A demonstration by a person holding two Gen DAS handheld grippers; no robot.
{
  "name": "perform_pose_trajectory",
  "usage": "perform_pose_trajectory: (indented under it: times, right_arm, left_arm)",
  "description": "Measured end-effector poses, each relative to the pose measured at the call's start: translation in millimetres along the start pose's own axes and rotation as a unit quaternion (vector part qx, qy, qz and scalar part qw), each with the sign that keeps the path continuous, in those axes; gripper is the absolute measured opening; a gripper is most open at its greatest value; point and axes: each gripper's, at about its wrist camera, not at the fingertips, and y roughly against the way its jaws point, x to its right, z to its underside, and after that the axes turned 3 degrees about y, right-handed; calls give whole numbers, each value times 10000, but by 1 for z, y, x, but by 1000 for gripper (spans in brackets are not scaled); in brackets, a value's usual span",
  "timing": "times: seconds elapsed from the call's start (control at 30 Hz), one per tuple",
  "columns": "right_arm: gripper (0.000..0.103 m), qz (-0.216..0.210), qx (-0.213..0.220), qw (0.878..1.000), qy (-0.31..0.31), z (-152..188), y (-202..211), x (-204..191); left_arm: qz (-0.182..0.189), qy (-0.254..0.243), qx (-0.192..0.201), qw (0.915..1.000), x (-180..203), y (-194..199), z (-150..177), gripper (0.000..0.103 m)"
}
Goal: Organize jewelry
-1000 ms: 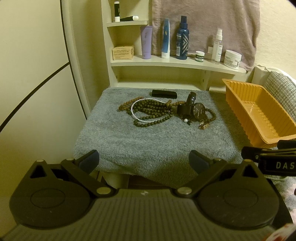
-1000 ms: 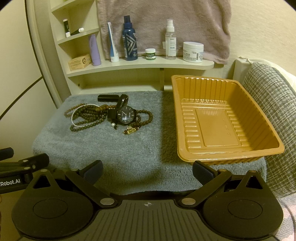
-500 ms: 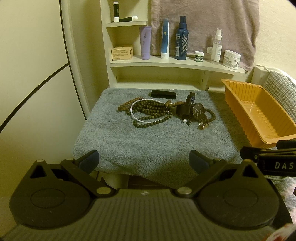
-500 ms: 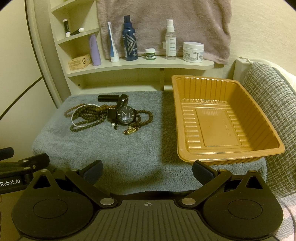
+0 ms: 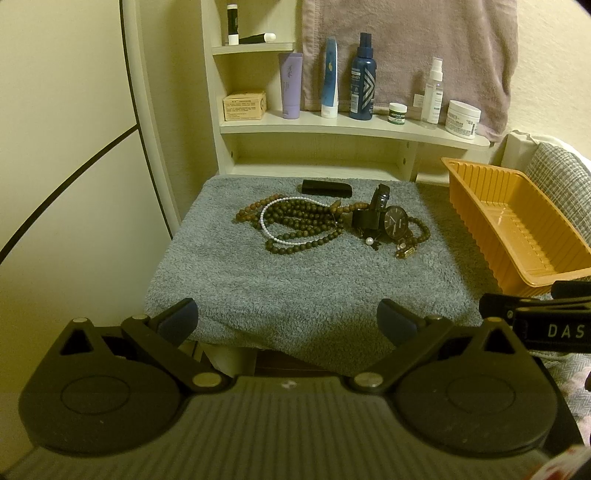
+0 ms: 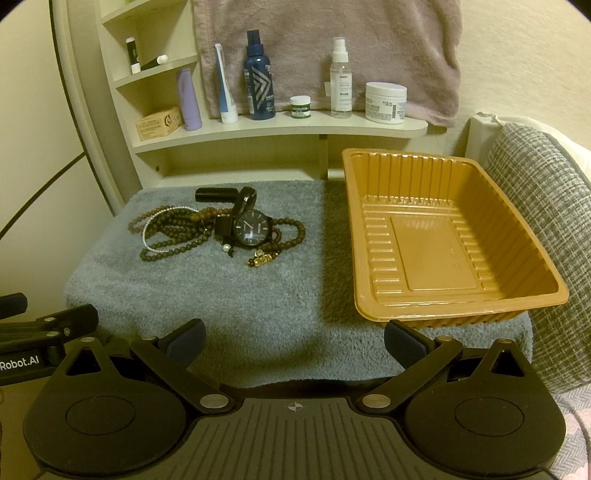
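Jewelry point(image 6: 221, 229) unmoved on towel point(image 6: 280, 295), both hand-held grippers unchanged, open

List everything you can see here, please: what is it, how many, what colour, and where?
Watch: one, black, on the towel among the beads.
Bead strings: several tangled, dark brown, one white, on the towel.
Small case: one, black, behind the beads.
Tray: one, orange, nothing in it, right of the jewelry.
Towel: one, grey, covering the stand.
Bottles and jars: several, mixed colours, on the shelf.
Hanging cloth: one, mauve, behind the shelf.
Left gripper: black, open, holding nothing.
Right gripper: black, open, holding nothing.
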Motion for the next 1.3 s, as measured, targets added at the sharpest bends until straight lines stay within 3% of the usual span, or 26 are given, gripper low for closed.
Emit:
perform_pose_trajectory:
  times: [1.3]
  right_arm:
    - [102,12,94,9999,-58,1,7,7]
  left_arm:
    - [44,50,53,10000,0,4,-3,102]
